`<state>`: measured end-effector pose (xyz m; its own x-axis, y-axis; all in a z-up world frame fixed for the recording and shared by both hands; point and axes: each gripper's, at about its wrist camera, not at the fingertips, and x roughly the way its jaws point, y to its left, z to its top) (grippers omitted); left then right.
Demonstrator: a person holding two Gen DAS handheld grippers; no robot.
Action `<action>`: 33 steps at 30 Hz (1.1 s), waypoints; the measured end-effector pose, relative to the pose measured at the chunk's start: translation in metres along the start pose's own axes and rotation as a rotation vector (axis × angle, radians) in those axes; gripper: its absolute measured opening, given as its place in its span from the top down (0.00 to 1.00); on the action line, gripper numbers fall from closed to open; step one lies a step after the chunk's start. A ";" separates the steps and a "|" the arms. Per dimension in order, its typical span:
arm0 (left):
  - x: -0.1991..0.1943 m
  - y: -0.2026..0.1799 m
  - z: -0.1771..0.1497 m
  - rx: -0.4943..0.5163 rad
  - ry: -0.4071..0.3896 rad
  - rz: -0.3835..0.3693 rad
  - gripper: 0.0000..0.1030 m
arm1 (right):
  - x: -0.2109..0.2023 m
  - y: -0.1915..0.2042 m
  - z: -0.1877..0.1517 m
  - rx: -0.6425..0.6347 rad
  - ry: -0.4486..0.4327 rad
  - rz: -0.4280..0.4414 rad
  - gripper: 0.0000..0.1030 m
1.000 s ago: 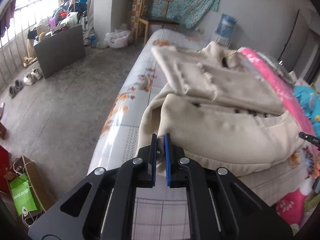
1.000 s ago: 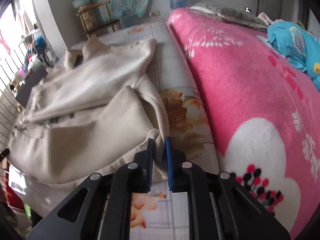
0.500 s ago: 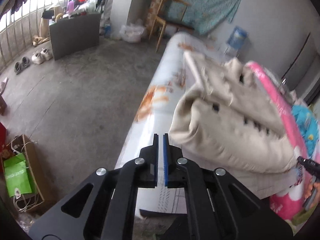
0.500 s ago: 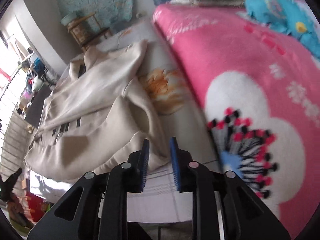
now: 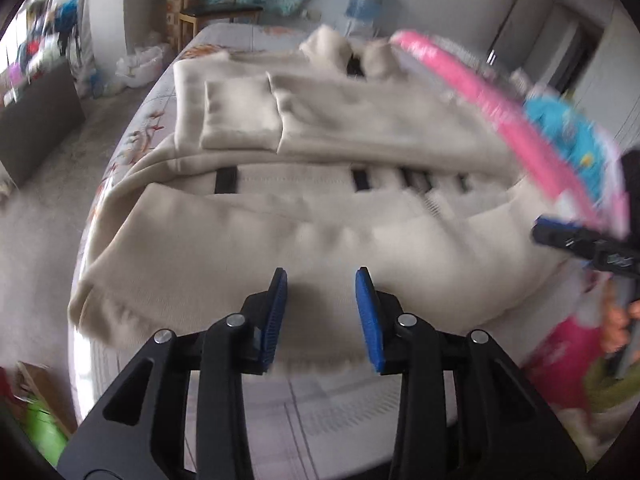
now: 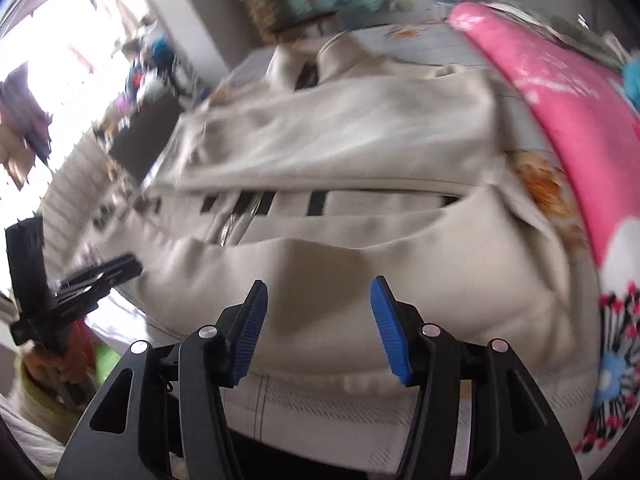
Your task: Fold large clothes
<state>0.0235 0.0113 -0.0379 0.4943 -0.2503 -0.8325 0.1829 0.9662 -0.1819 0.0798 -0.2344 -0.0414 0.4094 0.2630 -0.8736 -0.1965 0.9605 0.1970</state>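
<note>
Your left wrist view alone shows the folded cuff end of one sleeve on the cream coat (image 5: 320, 216), and the wooden chair (image 5: 218, 12) behind the bed (image 5: 320, 412). Your right wrist view alone shows the bright window (image 6: 52, 56). The coat is soft, thick fabric, lying flat on the bed beside one pink blanket (image 6: 580, 128). Both your left gripper (image 5: 321, 312) and right gripper (image 6: 319, 318) have just been opening; each stands apart over the coat's near edge and grips nothing.
</note>
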 end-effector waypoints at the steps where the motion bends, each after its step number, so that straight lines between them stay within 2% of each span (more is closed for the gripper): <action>1: 0.002 -0.007 0.000 0.048 -0.026 0.059 0.81 | 0.006 0.003 0.001 -0.015 0.014 -0.014 0.49; 2: 0.005 -0.012 0.000 0.089 -0.026 0.098 0.90 | 0.013 0.006 0.000 -0.030 0.031 -0.027 0.54; 3: 0.004 -0.016 -0.002 0.116 -0.035 0.119 0.96 | 0.020 0.008 -0.001 -0.043 0.048 -0.031 0.72; 4: 0.004 -0.018 -0.002 0.128 -0.037 0.124 0.98 | 0.024 0.011 -0.001 -0.063 0.047 -0.055 0.76; 5: 0.002 -0.015 -0.003 0.138 -0.043 0.126 0.99 | 0.023 0.014 -0.001 -0.082 0.046 -0.060 0.89; 6: 0.002 -0.015 -0.003 0.146 -0.044 0.124 0.99 | 0.020 0.015 -0.001 -0.084 0.040 -0.062 0.93; 8: -0.006 -0.015 -0.001 0.158 -0.065 0.119 0.99 | 0.006 0.015 0.004 -0.082 -0.003 -0.070 0.95; 13: -0.037 -0.010 0.024 0.125 -0.195 0.118 1.00 | -0.024 0.014 0.021 -0.028 -0.141 -0.079 0.95; 21: -0.008 -0.017 0.039 0.178 -0.228 0.193 1.00 | 0.003 0.007 0.036 0.006 -0.165 -0.131 0.95; 25: 0.001 -0.013 0.044 0.159 -0.232 0.199 1.00 | 0.011 0.007 0.039 0.010 -0.180 -0.144 0.95; 29: -0.006 -0.014 0.053 0.149 -0.285 0.213 1.00 | 0.006 0.010 0.043 -0.009 -0.228 -0.155 0.95; 33: 0.022 -0.016 0.049 0.196 -0.226 0.245 0.99 | 0.034 -0.001 0.043 0.011 -0.169 -0.149 0.95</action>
<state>0.0735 -0.0132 -0.0277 0.7144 -0.0417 -0.6985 0.1844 0.9741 0.1305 0.1317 -0.2223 -0.0521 0.5767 0.1285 -0.8068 -0.1134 0.9906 0.0768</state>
